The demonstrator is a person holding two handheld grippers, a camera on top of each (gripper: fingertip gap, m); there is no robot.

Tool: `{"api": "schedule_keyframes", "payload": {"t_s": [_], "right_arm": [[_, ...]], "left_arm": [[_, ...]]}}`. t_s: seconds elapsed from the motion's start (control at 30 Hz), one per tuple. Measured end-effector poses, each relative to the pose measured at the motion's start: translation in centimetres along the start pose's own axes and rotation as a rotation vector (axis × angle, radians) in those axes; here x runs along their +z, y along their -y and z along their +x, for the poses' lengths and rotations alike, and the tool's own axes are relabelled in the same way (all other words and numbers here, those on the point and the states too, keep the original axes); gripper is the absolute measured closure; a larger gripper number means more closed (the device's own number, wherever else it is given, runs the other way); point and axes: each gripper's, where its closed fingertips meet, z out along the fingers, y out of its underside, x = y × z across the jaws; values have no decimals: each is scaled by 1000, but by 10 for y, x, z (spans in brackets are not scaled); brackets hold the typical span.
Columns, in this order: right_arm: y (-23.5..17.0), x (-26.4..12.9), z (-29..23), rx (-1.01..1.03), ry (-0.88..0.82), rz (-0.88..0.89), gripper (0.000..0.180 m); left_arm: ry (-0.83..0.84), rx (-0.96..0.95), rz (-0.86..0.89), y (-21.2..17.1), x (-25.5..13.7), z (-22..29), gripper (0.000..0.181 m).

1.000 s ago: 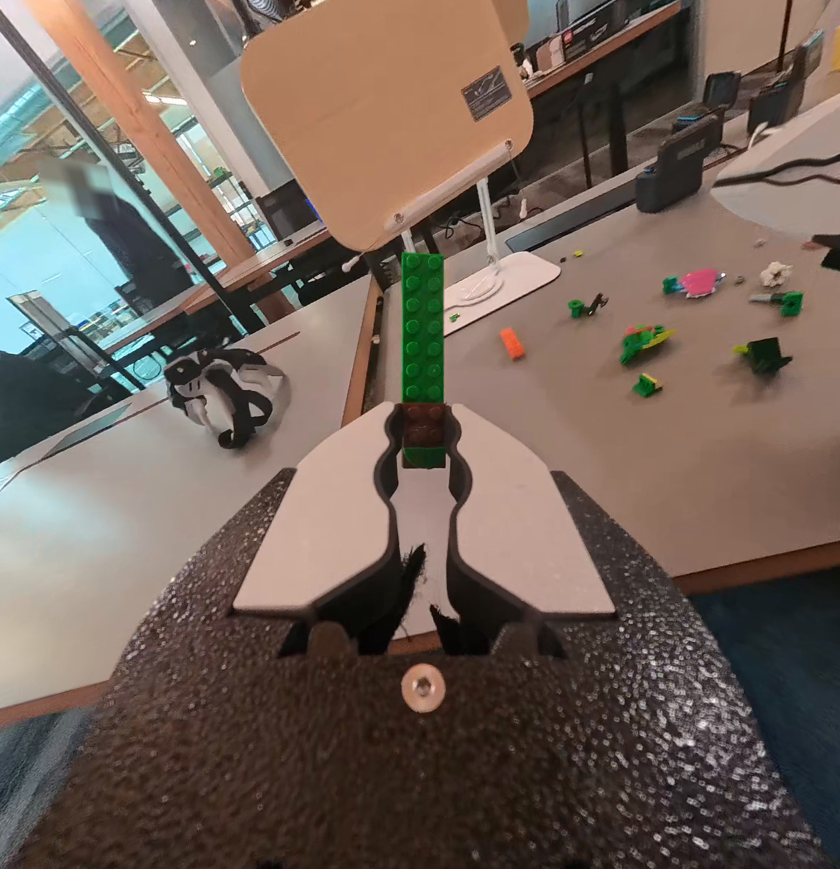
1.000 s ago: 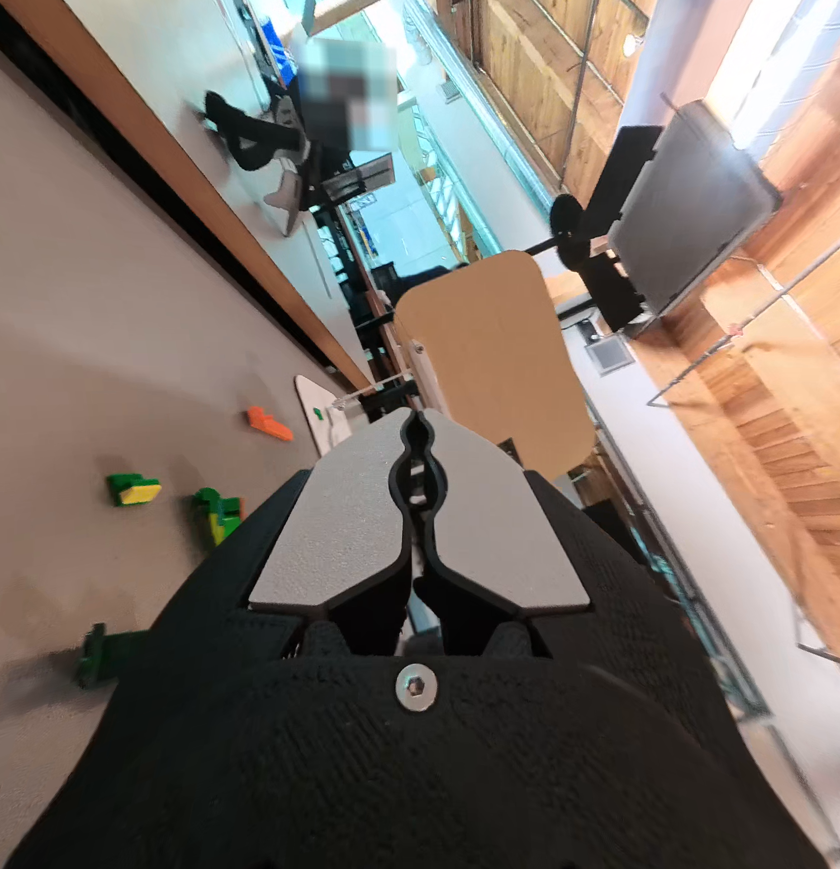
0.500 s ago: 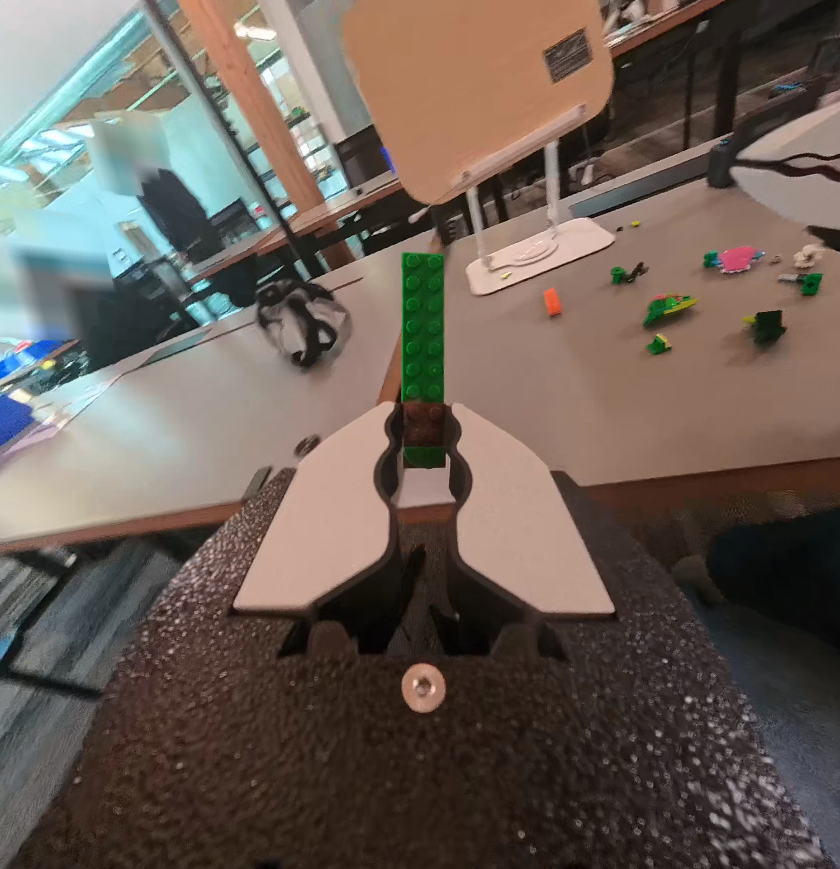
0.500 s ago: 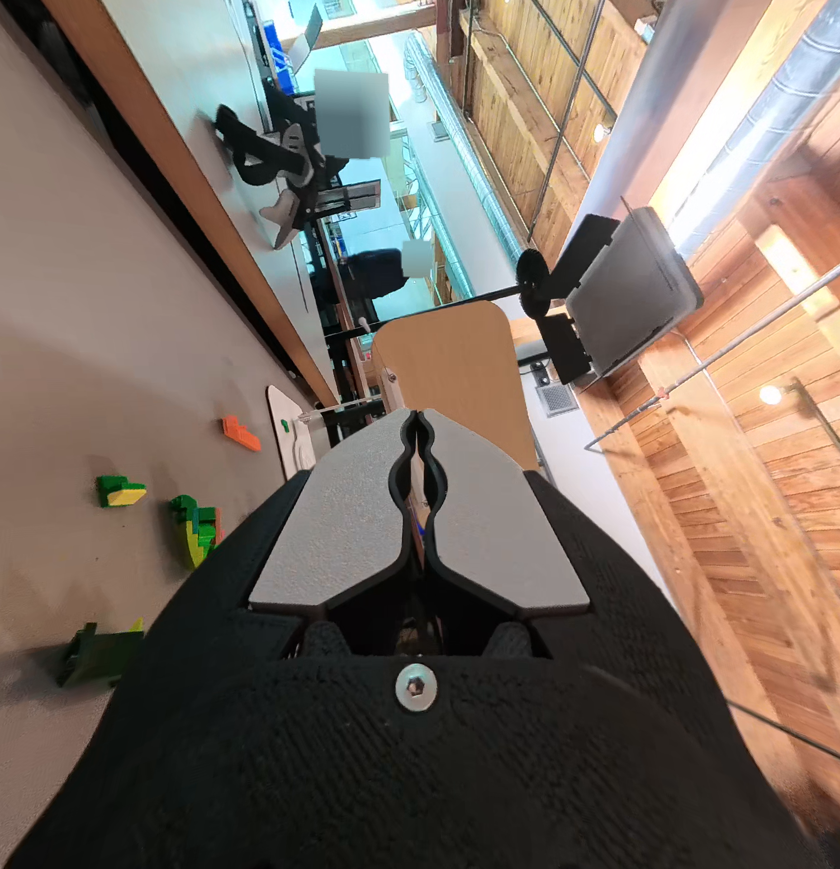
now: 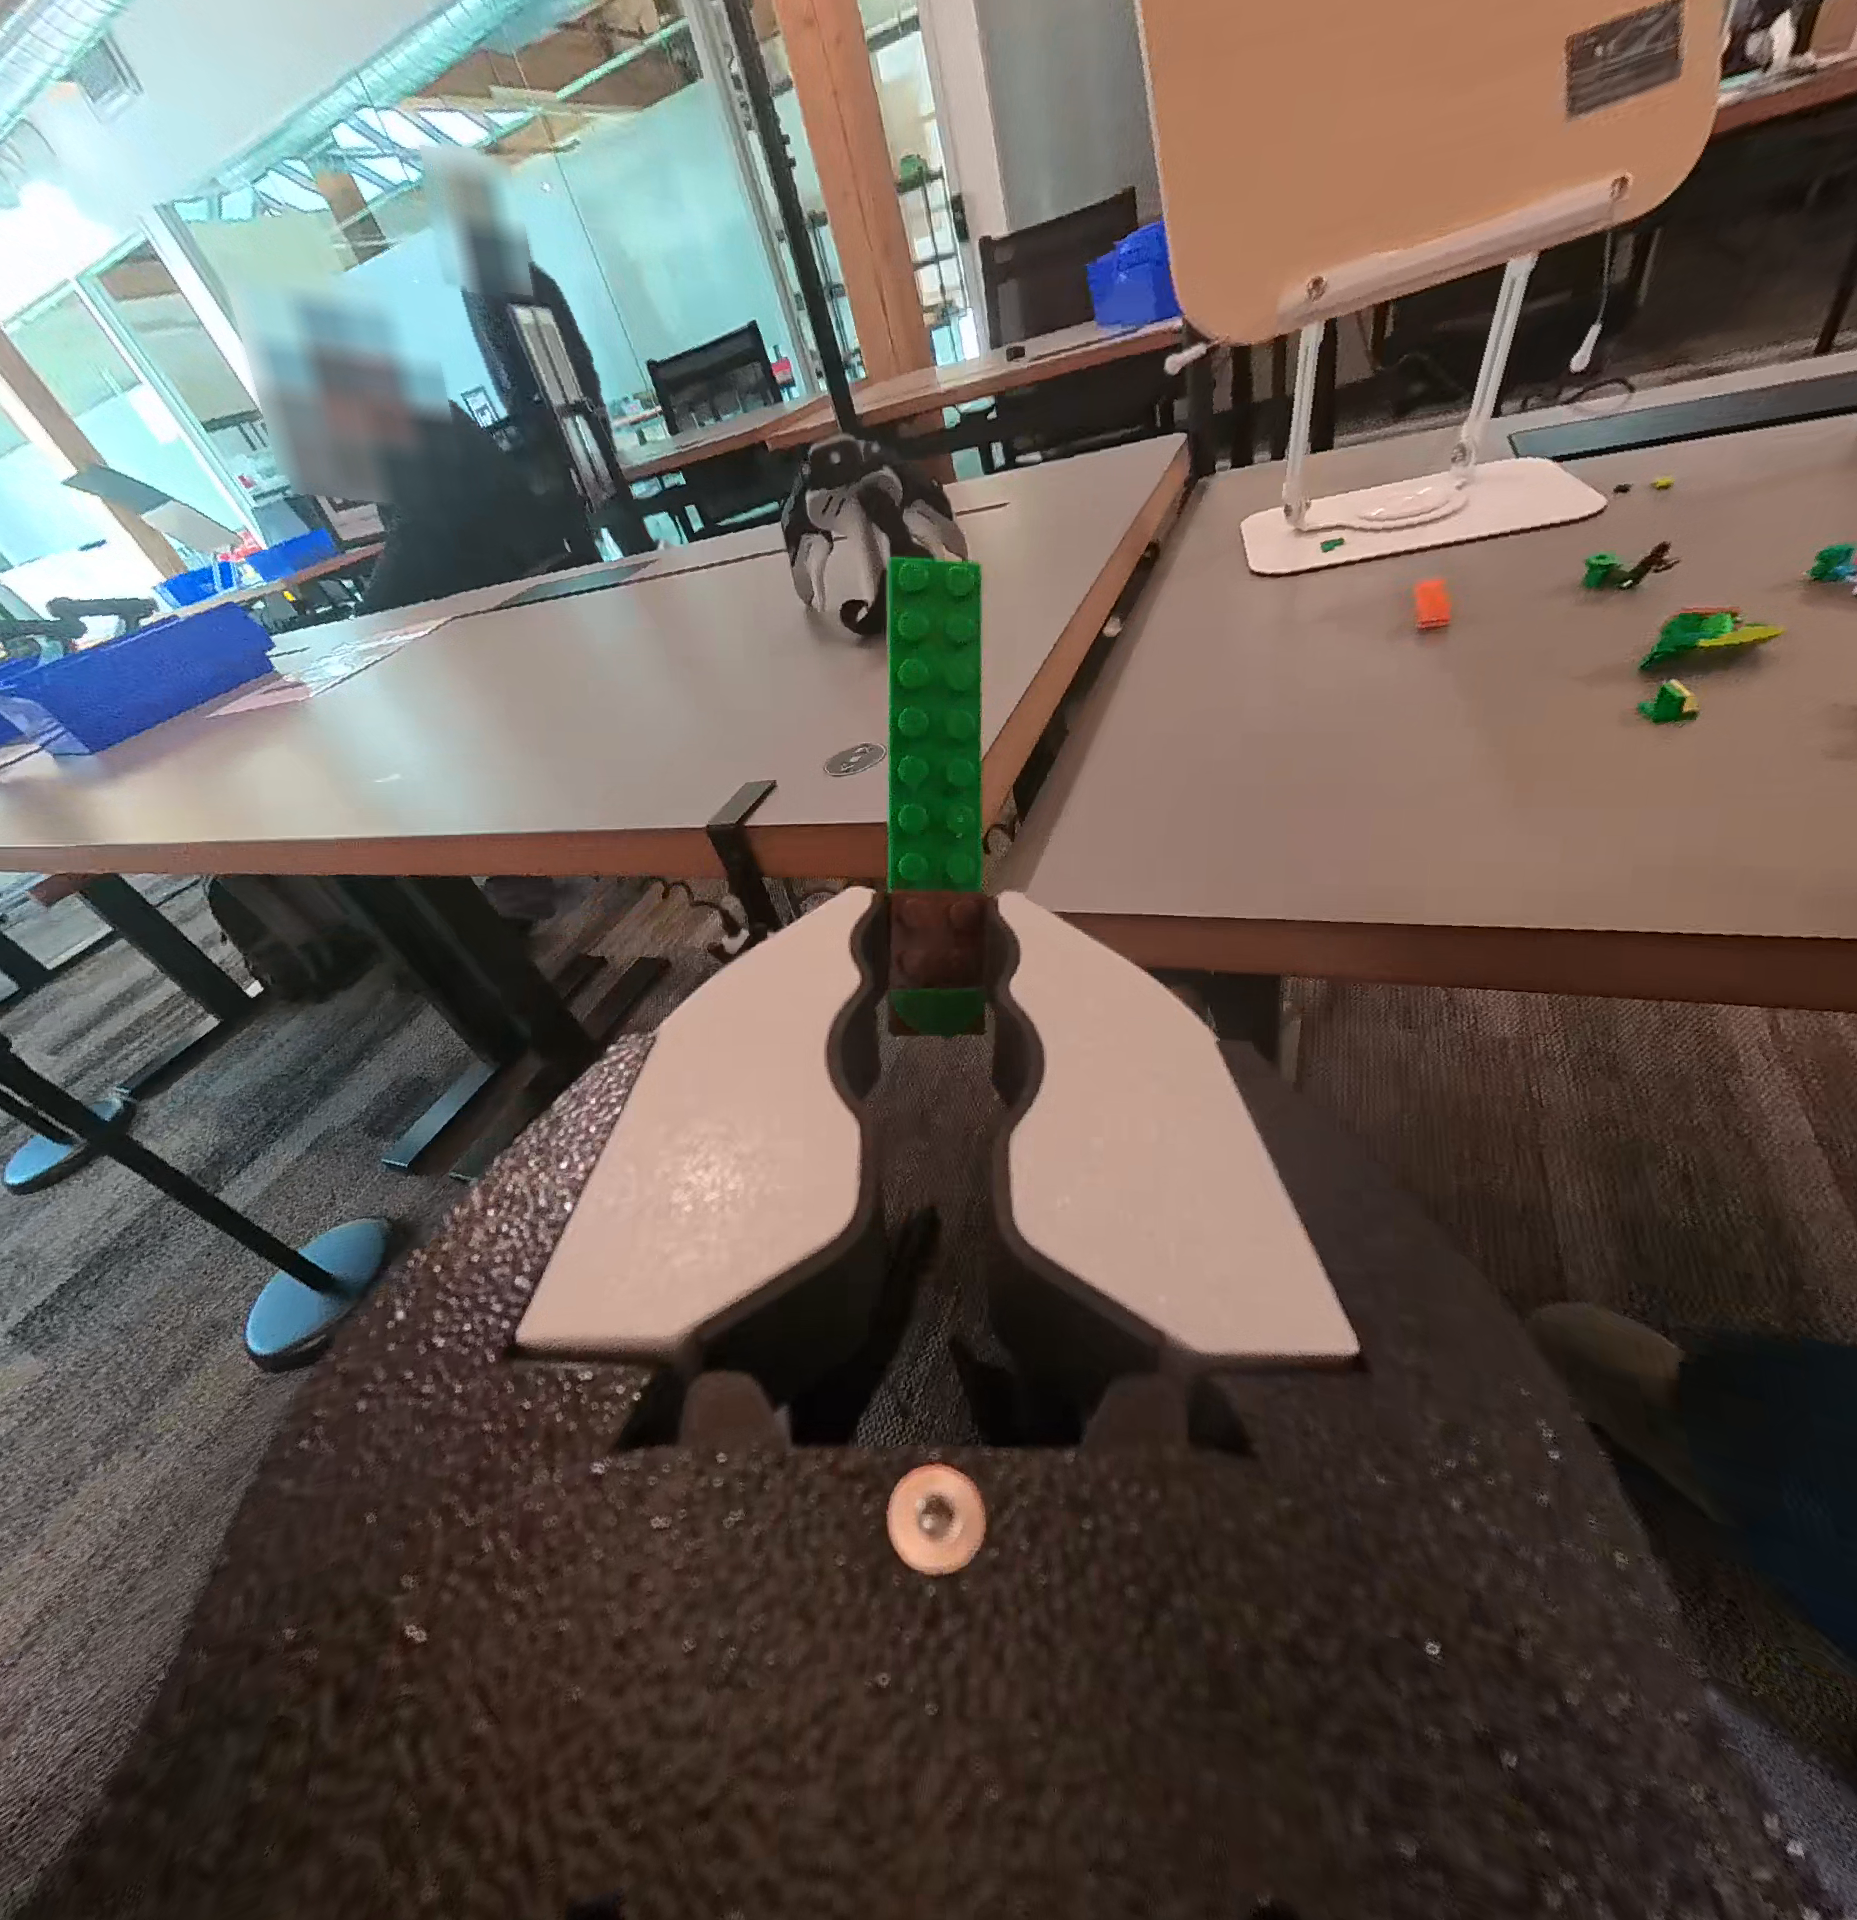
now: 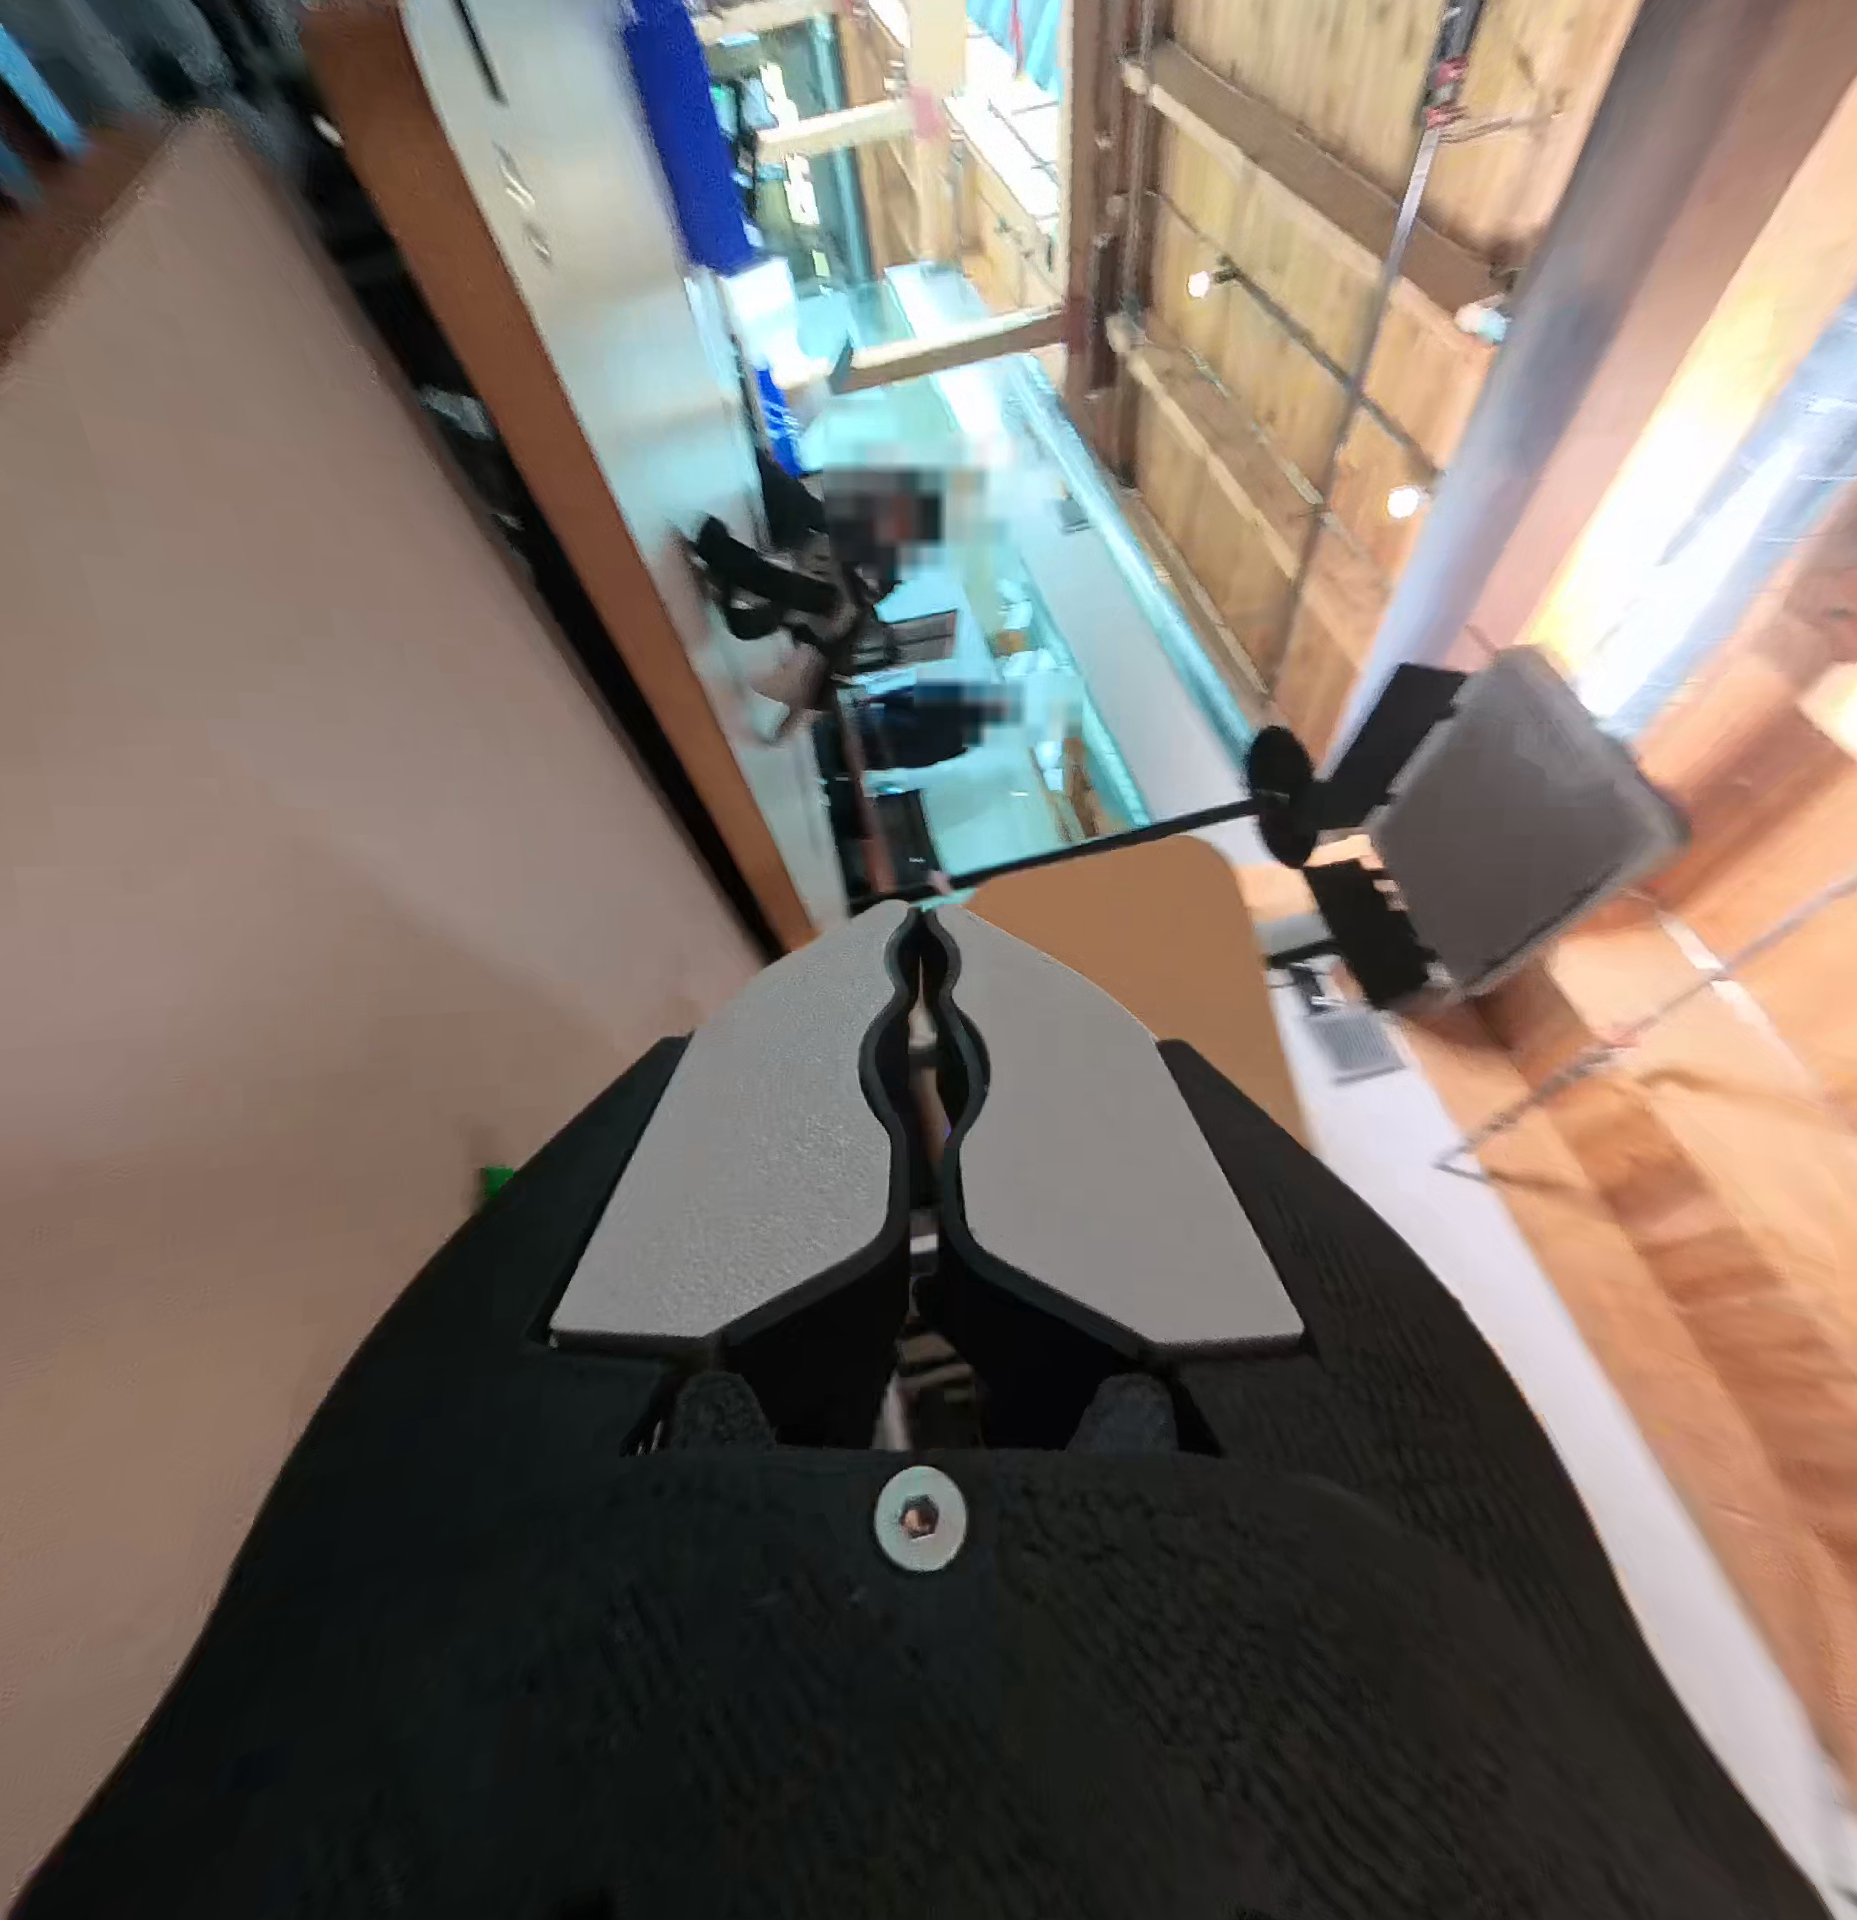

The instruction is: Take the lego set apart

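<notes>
Left gripper (image 5: 936,935) pulls back off the table, clenched on the green plate (image 5: 934,727) with brown brick (image 5: 939,940) attached; right gripper (image 6: 929,920) closed, empty.

Level left view; rolled right view, shared board (image 5: 1423,156).

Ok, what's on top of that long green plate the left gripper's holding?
A small brown brick sits on the green plate near its lower end, pinched in the left gripper. The plate's underside is hidden.
</notes>
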Motion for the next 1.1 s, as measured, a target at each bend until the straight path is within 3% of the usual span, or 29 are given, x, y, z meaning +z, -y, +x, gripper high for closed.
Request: {"api": "schedule_keyframes", "payload": {"t_s": [0.1,0.27,0.4,0.53,0.67,0.87,1.1], "right_arm": [[28,1,-18,112,118,38,180],[150,6,-69,488,340,313,180],[237,34,-163,689,590,429,176],[296,80,-280,940,796,423,168],[314,137,-424,1078,879,251,160],[308,196,-650,1089,945,3,142],[305,235,-856,1015,1089,-174,151]], "left_arm": [[-6,-5,22,-8,-4,-7,164],[59,-7,-8,-41,-18,-50,164],[157,-64,-51,-92,-35,-95,163],[292,-160,-136,-177,-53,-137,164],[388,-266,-225,-278,-56,-170,164],[383,-283,-365,-419,-13,-218,163],[346,-390,-483,-567,28,-256,164]]}}
